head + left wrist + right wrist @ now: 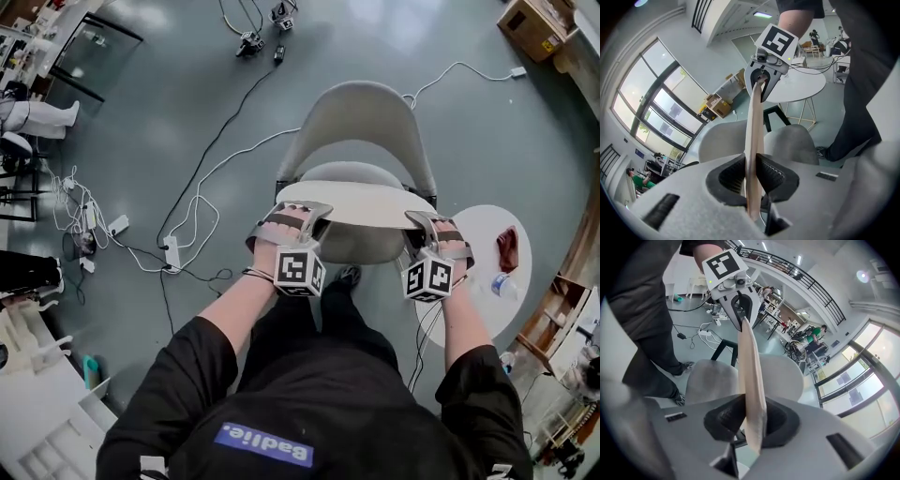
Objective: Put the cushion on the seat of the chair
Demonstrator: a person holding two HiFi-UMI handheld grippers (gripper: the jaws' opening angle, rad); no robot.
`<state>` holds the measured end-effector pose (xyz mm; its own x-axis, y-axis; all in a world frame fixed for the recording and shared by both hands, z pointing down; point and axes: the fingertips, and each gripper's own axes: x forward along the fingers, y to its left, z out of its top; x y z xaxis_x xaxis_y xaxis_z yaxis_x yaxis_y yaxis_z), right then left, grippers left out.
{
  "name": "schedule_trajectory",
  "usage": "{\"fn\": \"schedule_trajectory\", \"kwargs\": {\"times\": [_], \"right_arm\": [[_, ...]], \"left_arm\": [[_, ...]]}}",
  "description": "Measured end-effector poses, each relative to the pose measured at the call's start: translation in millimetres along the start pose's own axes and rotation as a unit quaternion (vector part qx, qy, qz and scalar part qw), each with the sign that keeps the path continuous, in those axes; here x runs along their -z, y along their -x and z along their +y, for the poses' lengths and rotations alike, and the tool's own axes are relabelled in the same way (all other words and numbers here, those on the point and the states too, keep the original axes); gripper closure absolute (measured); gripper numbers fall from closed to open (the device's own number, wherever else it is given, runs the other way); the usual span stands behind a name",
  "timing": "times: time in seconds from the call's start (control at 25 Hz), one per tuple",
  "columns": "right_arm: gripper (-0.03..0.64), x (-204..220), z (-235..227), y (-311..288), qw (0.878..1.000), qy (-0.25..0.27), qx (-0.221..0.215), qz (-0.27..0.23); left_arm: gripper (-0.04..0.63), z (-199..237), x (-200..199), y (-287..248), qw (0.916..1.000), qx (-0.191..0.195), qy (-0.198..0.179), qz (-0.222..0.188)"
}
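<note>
A flat cream cushion (354, 203) is stretched between my two grippers just above the seat (361, 242) of a grey shell chair (361, 120). My left gripper (298, 214) is shut on the cushion's left edge, my right gripper (422, 223) on its right edge. In the left gripper view the cushion (754, 140) runs edge-on from between the jaws to the right gripper (761, 83) opposite. The right gripper view shows the same cushion (751, 385) reaching the left gripper (740, 310), with the chair seat (712, 378) below.
A round white table (487, 272) with small items stands right of the chair. Cables and a power strip (172, 253) trail over the grey floor to the left. Boxes (534, 26) sit at the far right, white shelving (42, 412) at the near left.
</note>
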<state>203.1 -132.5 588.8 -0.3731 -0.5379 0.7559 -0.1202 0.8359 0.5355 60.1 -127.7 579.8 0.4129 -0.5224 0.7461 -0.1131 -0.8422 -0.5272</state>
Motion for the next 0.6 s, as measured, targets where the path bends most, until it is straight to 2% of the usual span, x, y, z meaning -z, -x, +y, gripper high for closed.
{"fn": "schedule_trajectory", "kwargs": {"times": [0.6], "right_arm": [[0.532,40.7,6.7,-99.2,1.000,0.001,-0.029,0.012]], "left_arm": [[0.534,-5.5,42.6,-92.2,0.9999,0.005,0.005,0.013]]}}
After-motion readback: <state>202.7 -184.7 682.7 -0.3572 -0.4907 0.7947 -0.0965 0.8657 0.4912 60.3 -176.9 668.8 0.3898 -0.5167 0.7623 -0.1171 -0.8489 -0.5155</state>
